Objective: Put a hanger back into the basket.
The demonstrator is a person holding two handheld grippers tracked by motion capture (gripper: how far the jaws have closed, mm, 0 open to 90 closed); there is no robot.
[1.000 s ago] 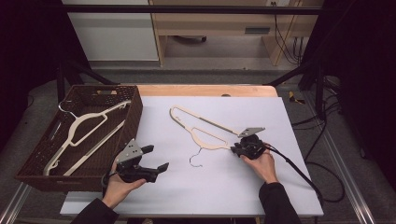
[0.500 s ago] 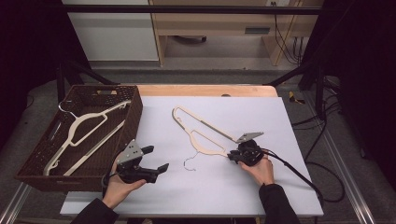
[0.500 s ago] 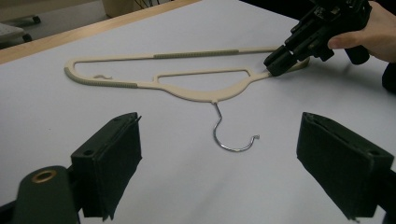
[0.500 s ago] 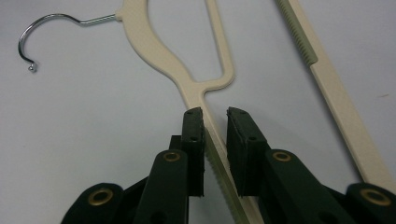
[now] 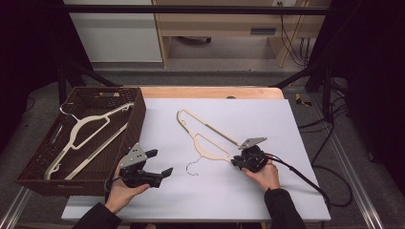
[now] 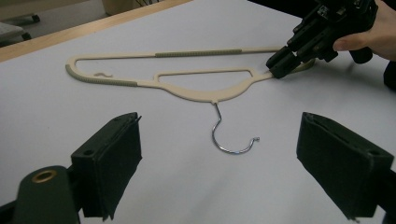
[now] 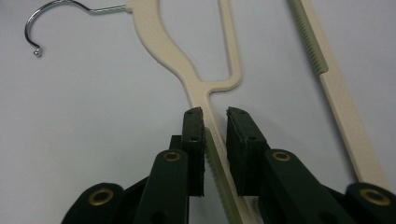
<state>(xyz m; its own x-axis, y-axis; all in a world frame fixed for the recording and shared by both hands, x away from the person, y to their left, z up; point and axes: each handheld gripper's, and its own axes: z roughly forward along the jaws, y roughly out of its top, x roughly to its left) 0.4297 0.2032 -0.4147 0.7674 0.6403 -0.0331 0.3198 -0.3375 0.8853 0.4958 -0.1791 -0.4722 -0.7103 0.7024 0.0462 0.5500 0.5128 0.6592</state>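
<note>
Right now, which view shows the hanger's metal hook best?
The left gripper view: the metal hook lies whole and sharp on the white table, between that gripper's open jaws. The right gripper view has it at the top-left corner; the high view shows it tiny.

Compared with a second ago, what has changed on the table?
The right gripper has just been closing its jaws around an arm of the cream hanger and has dragged it nearer the person; a thin gap shows beside one pad. The left gripper stayed open and still, as did the basket with its hanger.
</note>
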